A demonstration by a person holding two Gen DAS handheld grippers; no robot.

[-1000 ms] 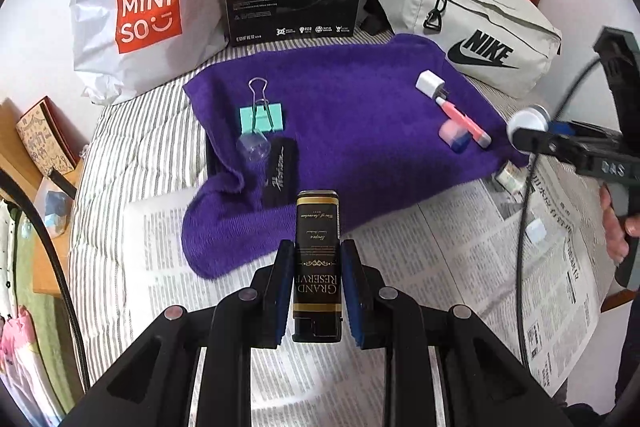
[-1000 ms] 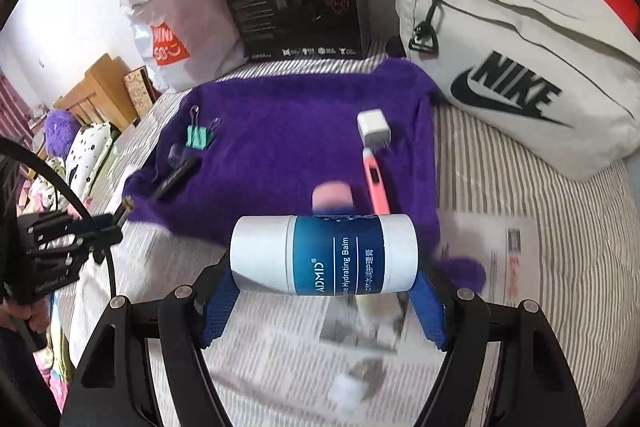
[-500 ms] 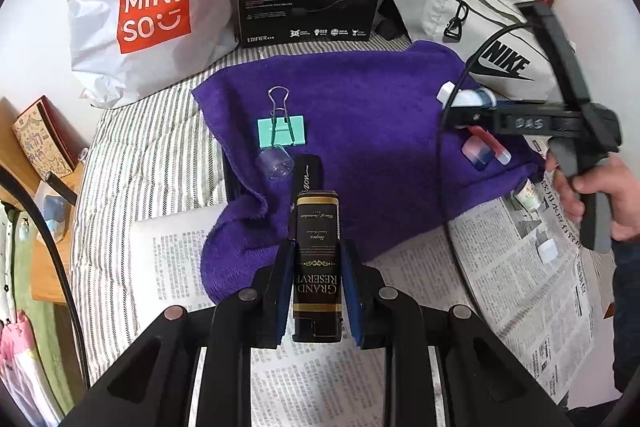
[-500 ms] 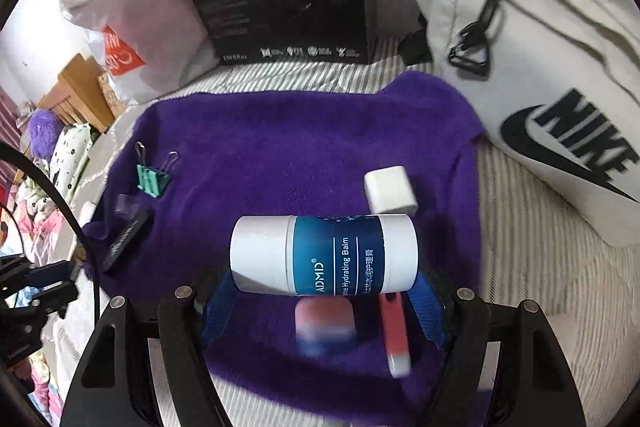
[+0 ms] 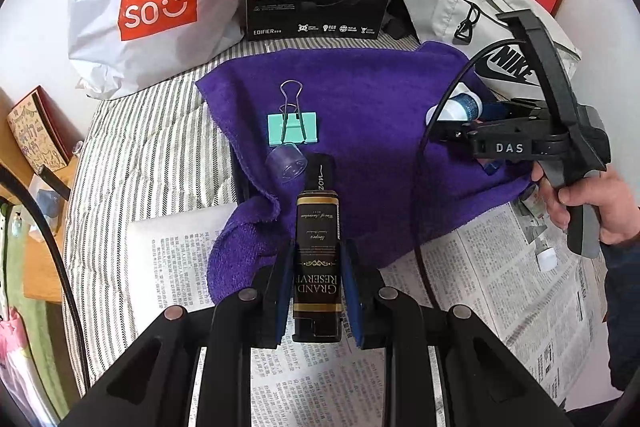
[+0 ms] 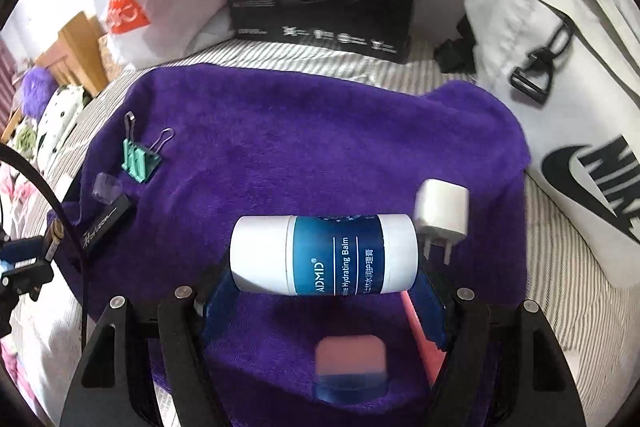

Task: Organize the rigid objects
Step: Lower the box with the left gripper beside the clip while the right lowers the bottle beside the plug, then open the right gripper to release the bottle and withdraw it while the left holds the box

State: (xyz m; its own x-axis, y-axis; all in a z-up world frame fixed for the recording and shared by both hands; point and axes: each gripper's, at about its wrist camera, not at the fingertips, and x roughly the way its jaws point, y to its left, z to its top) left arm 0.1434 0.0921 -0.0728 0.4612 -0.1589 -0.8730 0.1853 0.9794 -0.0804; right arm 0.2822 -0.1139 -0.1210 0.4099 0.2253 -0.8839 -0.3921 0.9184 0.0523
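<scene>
Between right tongs (image 6: 324, 303), balm tube (image 6: 324, 254) (crosswise)

Fluffy purple cloth towel (image 6: 320, 147); glossy plastic balm tube (image 6: 324, 254); newspaper (image 5: 500, 287)

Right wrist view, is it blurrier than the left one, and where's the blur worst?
Right wrist view: yes, softer overall; the balm tube in the right claw reads sharp, but the pink-capped item below it and the Nike bag are smeared. Left wrist view: crisp, with the Grand Reserve lighter, the newspaper print and the binder clip legible; both bend straight lines at the edges.
</scene>
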